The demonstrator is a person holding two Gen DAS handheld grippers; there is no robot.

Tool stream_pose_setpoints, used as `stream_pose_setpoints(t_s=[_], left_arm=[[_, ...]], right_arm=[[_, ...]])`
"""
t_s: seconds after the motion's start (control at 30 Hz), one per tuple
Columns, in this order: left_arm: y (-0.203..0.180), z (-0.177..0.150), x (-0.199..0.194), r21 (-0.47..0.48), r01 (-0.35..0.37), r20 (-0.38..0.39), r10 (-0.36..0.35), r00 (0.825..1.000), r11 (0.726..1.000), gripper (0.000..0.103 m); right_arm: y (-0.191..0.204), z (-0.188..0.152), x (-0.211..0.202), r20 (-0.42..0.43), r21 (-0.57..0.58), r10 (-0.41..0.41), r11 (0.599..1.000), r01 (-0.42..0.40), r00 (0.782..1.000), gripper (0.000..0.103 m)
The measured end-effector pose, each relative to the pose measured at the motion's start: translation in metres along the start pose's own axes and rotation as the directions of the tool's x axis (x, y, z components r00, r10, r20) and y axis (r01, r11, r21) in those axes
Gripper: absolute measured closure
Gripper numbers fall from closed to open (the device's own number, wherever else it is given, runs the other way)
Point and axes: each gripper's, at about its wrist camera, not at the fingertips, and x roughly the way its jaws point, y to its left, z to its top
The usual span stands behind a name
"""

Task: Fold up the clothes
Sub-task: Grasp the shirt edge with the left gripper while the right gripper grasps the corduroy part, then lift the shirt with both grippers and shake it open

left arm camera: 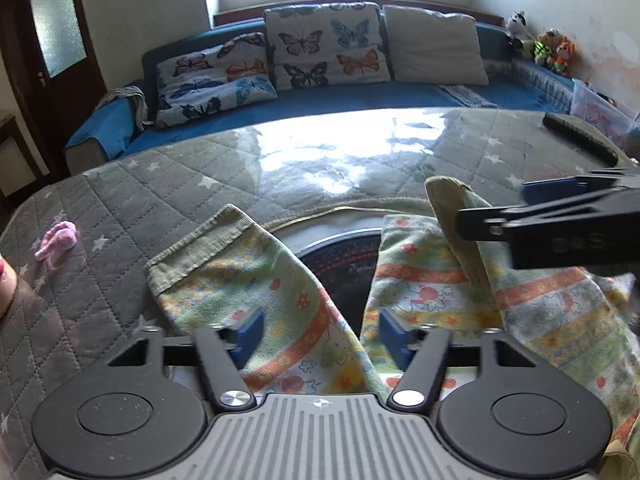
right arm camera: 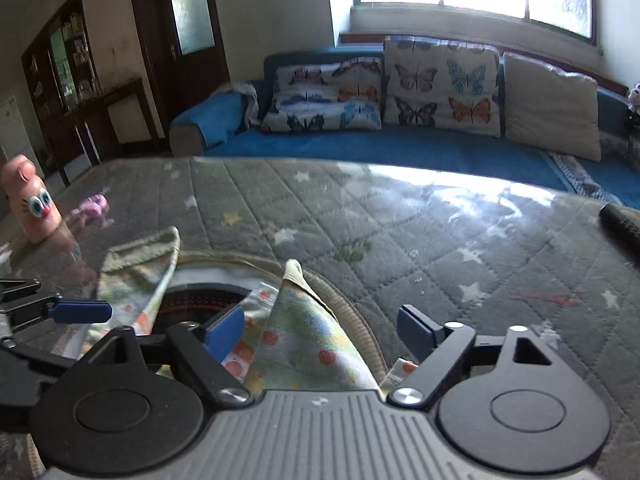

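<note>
A small pair of patterned children's trousers (left arm camera: 288,320), green, yellow and orange, lies on the quilted grey table cover (left arm camera: 160,200) with its two legs spread apart. My left gripper (left arm camera: 320,334) is open, low over the crotch between the legs. My right gripper (right arm camera: 322,334) is open, its jaws either side of the right leg (right arm camera: 312,332), whose cuff (right arm camera: 294,272) stands up in a fold. The right gripper shows in the left wrist view (left arm camera: 560,216) at the right, over that leg. The left gripper's blue fingertip (right arm camera: 80,312) shows in the right wrist view.
A round dark opening (left arm camera: 340,264) shows in the cover between the legs. A pink toy (left arm camera: 56,240) and a pink bunny figure (right arm camera: 30,200) stand at the left. A black object (right arm camera: 624,224) lies at the right. A blue sofa (left arm camera: 360,96) with cushions is behind.
</note>
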Motion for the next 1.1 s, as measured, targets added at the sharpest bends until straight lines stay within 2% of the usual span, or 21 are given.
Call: stream_pose_setpoints(t_s=[0.03,0.07,0.1,0.13,0.17,0.2,0.23,0.3,0.33,0.6,0.8,0.93,1.07,1.1], left_arm=[[0.000,0.000,0.000,0.004,0.007,-0.006,-0.007,1.000,1.000,0.052],[0.000,-0.001,0.000,0.006,0.012,-0.009,-0.012,1.000,1.000,0.061],[0.000,-0.002,0.000,0.007,0.018,-0.012,-0.018,1.000,1.000,0.072],[0.001,-0.003,0.000,0.008,0.024,-0.015,-0.024,1.000,1.000,0.077],[0.001,-0.004,0.000,0.009,0.029,-0.018,-0.029,0.999,1.000,0.086],[0.002,-0.005,-0.001,0.007,0.030,-0.015,-0.030,0.999,1.000,0.091],[0.003,-0.006,-0.003,0.005,0.031,-0.012,-0.031,0.999,1.000,0.093],[0.005,-0.008,-0.009,-0.006,0.029,0.003,-0.029,1.000,1.000,0.097],[0.007,-0.008,-0.012,-0.011,0.030,0.013,-0.030,0.999,0.999,0.098],[0.023,-0.027,-0.055,-0.076,0.005,0.093,0.002,0.996,0.997,0.101],[0.038,-0.053,-0.094,-0.129,-0.024,0.142,0.042,0.989,0.991,0.102],[0.041,-0.062,-0.108,-0.128,-0.010,0.148,0.029,0.989,0.992,0.101],[0.028,-0.053,-0.112,-0.103,0.004,0.162,0.012,0.987,0.995,0.097],[0.023,-0.048,-0.110,-0.096,0.003,0.164,0.012,0.986,0.995,0.088]], right_arm=[[-0.001,0.000,0.004,-0.010,0.004,0.003,1.000,-0.003,1.000,0.027],[-0.002,0.001,0.008,-0.020,0.009,0.006,1.000,-0.005,1.000,0.031],[-0.003,0.001,0.012,-0.030,0.013,0.009,1.000,-0.008,1.000,0.042],[-0.004,0.002,0.016,-0.040,0.018,0.011,1.000,-0.011,0.999,0.054],[-0.005,0.002,0.020,-0.050,0.023,0.014,1.000,-0.013,0.999,0.060],[-0.007,0.003,0.023,-0.056,0.028,0.019,0.999,-0.018,0.998,0.072],[-0.009,0.002,0.021,-0.053,0.037,0.027,0.999,-0.025,0.998,0.081],[-0.013,0.000,0.013,-0.037,0.049,0.026,0.999,-0.024,0.999,0.092],[-0.015,-0.002,0.008,-0.026,0.053,0.023,0.998,-0.022,0.999,0.095],[-0.036,-0.014,-0.062,0.112,0.101,-0.001,0.995,-0.010,0.994,0.097],[-0.064,-0.044,-0.135,0.230,0.189,-0.045,0.982,0.000,0.972,0.097],[-0.080,-0.072,-0.183,0.284,0.235,-0.102,0.971,0.034,0.954,0.097],[-0.091,-0.107,-0.224,0.305,0.274,-0.158,0.959,0.072,0.939,0.097],[-0.093,-0.116,-0.232,0.303,0.286,-0.169,0.955,0.080,0.938,0.097]])
